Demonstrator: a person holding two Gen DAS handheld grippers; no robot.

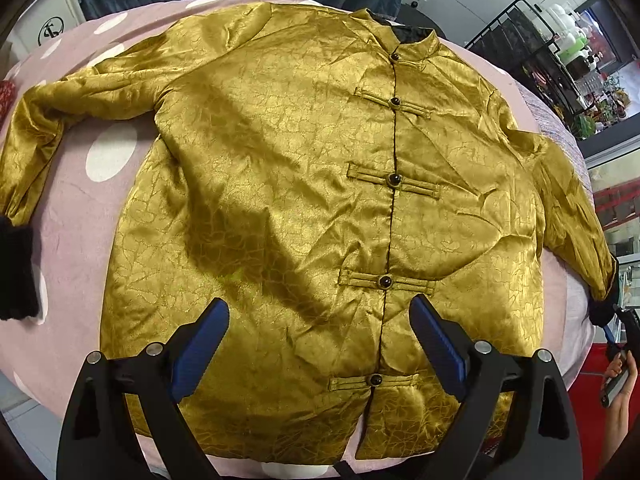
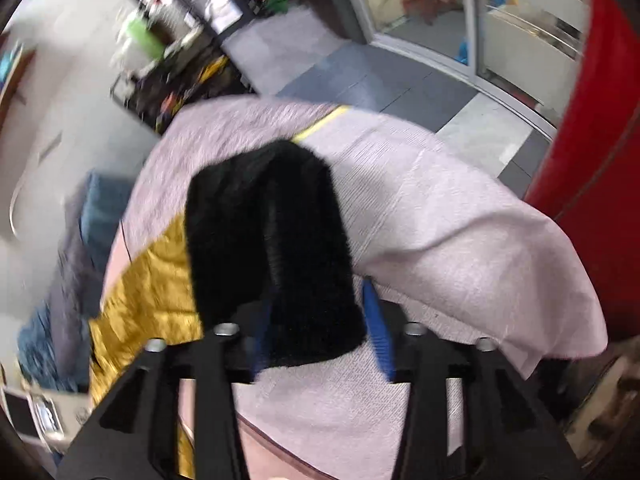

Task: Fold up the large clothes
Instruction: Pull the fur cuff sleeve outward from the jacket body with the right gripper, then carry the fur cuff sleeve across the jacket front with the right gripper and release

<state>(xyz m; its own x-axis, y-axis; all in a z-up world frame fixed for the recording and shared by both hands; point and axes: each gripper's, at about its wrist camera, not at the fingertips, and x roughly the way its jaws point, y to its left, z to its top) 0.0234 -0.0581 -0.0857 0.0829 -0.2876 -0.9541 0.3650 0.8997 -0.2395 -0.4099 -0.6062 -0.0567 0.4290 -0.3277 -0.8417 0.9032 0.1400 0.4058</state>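
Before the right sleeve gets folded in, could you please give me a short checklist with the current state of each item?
1. Gold jacket spread flat, front up: ok.
2. Front buttons fastened: ok.
3. Left gripper open above the hem, holding nothing: ok.
4. Black cuff between the right gripper jaws: ok.
5. Right jaws clamped on the cuff: cannot tell, view blurred.
6. Pink cloth free of clutter where visible: ok.
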